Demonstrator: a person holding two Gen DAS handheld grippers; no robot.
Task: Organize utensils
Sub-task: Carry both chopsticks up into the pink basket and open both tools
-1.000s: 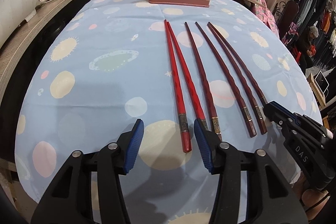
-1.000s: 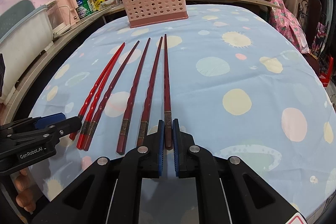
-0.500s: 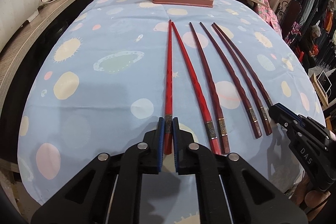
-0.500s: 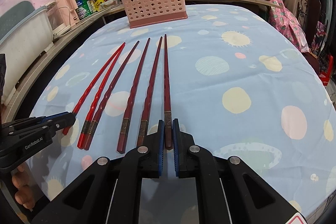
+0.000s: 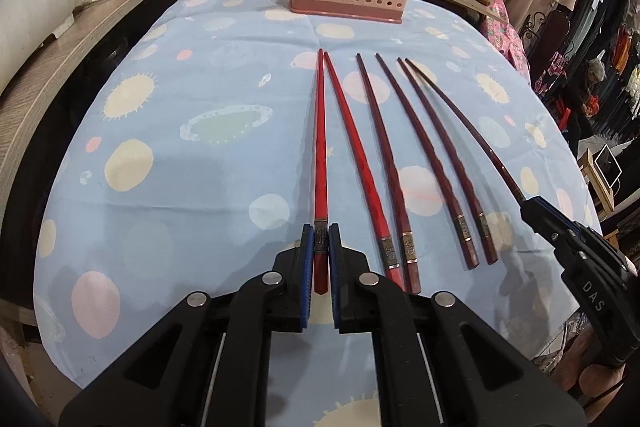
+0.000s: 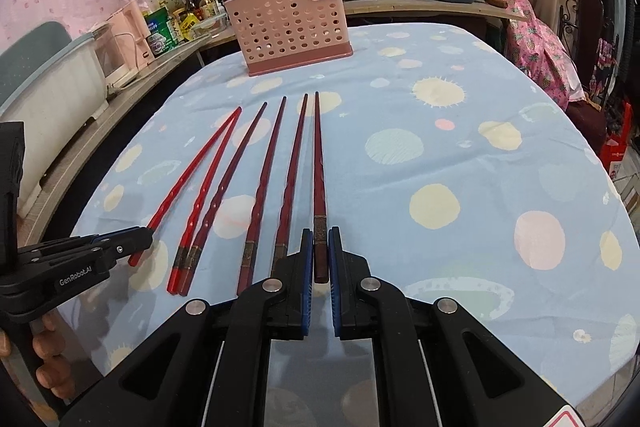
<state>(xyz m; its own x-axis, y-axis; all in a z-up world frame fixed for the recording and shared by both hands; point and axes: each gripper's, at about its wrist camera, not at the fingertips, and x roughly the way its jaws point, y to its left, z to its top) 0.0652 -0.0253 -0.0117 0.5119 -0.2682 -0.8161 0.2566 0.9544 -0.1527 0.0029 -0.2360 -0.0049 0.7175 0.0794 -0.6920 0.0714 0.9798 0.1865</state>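
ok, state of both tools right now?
Left tool: closed on the bright red chopstick.
Right tool: closed on the dark red chopstick.

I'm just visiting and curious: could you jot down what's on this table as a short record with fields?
Left tongs: shut on leftmost red chopstick
Right tongs: shut on rightmost dark chopstick
Chopsticks in the row: six, two bright red, four dark
Holder: pink perforated basket, at the far end
Surface: blue spotted tablecloth
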